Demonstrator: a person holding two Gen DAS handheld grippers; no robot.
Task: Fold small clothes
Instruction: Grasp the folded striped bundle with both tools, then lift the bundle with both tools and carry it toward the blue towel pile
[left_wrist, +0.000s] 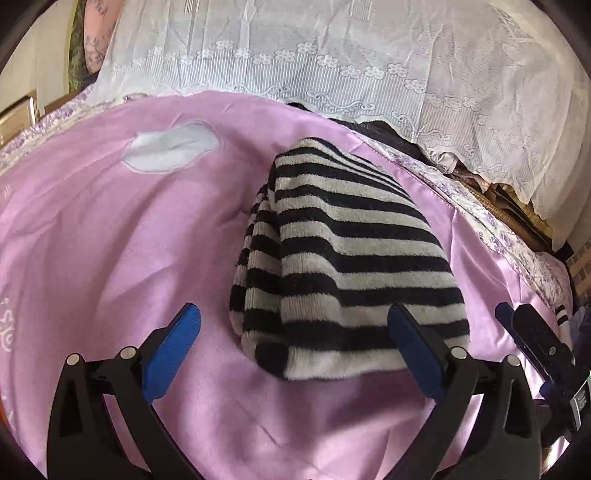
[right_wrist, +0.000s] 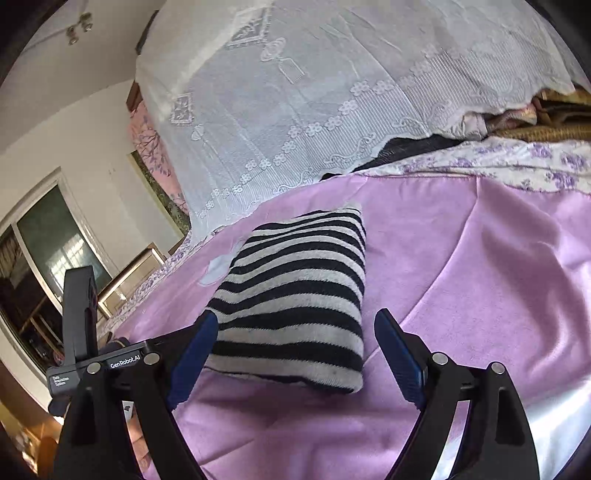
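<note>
Garment: striped knit lies folded into a compact stack, mid pink bedspread, nearer its lace-draped far edge.
Left gripper: spread, empty.
Right gripper: spread, empty.
Progress: folding apparently complete; hidden layers unverifiable.

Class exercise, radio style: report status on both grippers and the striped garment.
Left gripper open, empty. Right gripper open, empty. Striped garment folded into a compact bundle on the pink bedspread. Nothing blocking it.

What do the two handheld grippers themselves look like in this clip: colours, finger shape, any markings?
Both the left gripper and right gripper have black frames with round silver pivot bolts and ribbed blue pads on angled fingers. In the right wrist view, the left unit's body carries white GenRobot.AI lettering.
</note>
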